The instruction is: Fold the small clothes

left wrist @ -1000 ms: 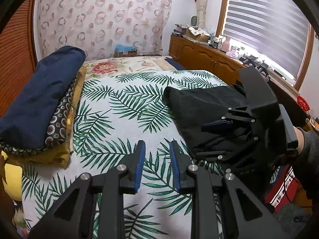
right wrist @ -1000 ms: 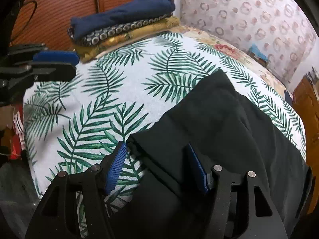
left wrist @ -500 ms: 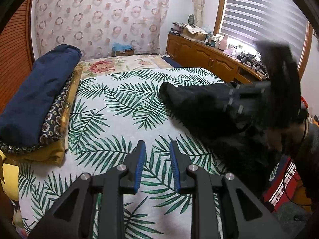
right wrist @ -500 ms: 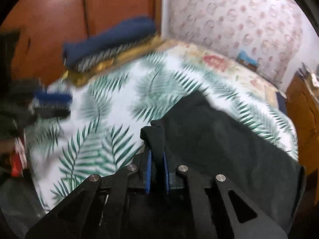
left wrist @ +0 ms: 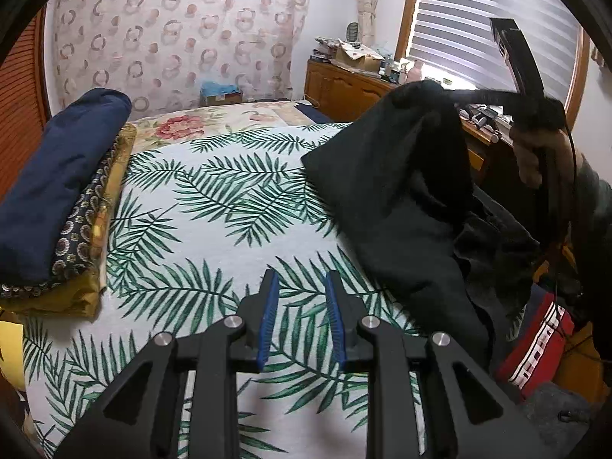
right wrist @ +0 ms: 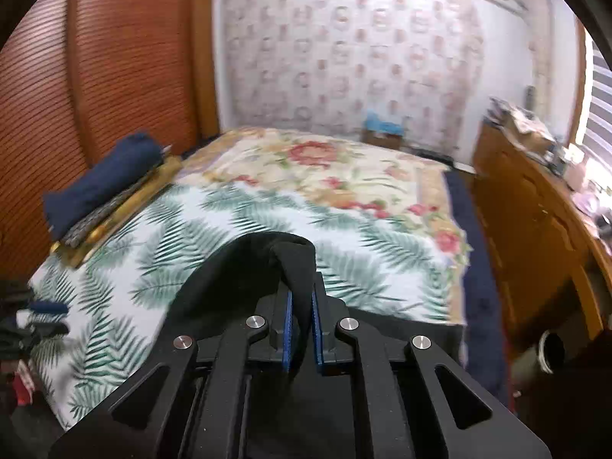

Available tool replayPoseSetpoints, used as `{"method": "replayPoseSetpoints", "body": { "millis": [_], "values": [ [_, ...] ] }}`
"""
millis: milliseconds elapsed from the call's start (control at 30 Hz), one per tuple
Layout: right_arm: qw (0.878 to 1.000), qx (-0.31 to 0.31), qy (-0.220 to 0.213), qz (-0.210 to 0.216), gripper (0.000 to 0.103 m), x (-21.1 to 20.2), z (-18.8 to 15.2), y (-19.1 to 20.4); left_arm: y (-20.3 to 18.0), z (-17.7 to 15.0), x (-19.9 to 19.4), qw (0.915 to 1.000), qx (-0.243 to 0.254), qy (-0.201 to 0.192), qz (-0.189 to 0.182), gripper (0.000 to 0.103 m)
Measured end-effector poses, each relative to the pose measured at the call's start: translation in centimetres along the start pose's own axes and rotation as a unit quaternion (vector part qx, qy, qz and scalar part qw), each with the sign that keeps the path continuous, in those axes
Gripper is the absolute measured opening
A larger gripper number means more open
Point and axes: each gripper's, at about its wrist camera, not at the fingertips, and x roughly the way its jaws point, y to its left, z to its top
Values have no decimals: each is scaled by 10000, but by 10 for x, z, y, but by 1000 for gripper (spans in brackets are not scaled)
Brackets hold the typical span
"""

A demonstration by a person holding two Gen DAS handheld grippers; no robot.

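- Bedroom scene: bed (left wrist: 214,206) with a palm-leaf cover serves as the work surface; flowered cover beyond it, patterned curtain (left wrist: 179,38) on the far wall.
- Black garment (left wrist: 401,199): lower part lies on the right side of the palm-leaf cover, one corner lifted clear of the bed, cloth hanging from that corner in a tent shape.
- Right gripper (right wrist: 302,329): blue pads nearly together, pinching a fold of the black garment between them. Its jaws have just been closing, with the cloth in between. A hand (left wrist: 535,153) grasps its handle at right of the left wrist view.
- Left gripper (left wrist: 302,321): fingers a little apart, nothing between them, above bare palm-leaf cover, well apart from the garment.
- Folded stack (left wrist: 57,206) at the left edge of the bed: navy piece on top, patterned dark piece under it, mustard-yellow piece at the bottom.
- Wooden dresser (left wrist: 344,88) with clutter on top along the right wall, under a window with striped blinds (left wrist: 497,19).
- Ribbed brown wooden panels (right wrist: 126,69) behind the stack.
- Right wrist view is motion-blurred.
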Motion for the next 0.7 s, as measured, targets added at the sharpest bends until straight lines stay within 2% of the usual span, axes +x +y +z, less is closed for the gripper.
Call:
{"method": "replayPoseSetpoints", "body": {
  "millis": [100,200,300,367,433,467,533,700],
  "values": [
    [9994,145,-32,-317,6,-12,6,-25,-3,0,2,10000,24,6,-38,23],
    [9964,250,53,-814,6,-11,7,-47,-7,0,4,10000,57,16,-78,23],
    [9913,339,496,-1173,7,14,-6,-68,-11,0,5,9999,100,24,-94,23],
    [9867,356,712,-1415,20,24,-16,-75,-14,0,5,9999,122,27,-111,23],
    [9879,419,680,-1330,24,21,-24,-77,-17,0,6,9998,150,46,-124,23],
    [9888,444,664,-1262,32,17,-28,-77,-18,0,7,9998,164,51,-130,23],
    [9908,418,609,-1137,40,7,-38,-69,-20,0,8,9997,181,52,-140,23],
    [9953,164,660,-695,41,-12,-71,-24,-27,-1,13,9995,230,88,-191,23]
  ]
}}
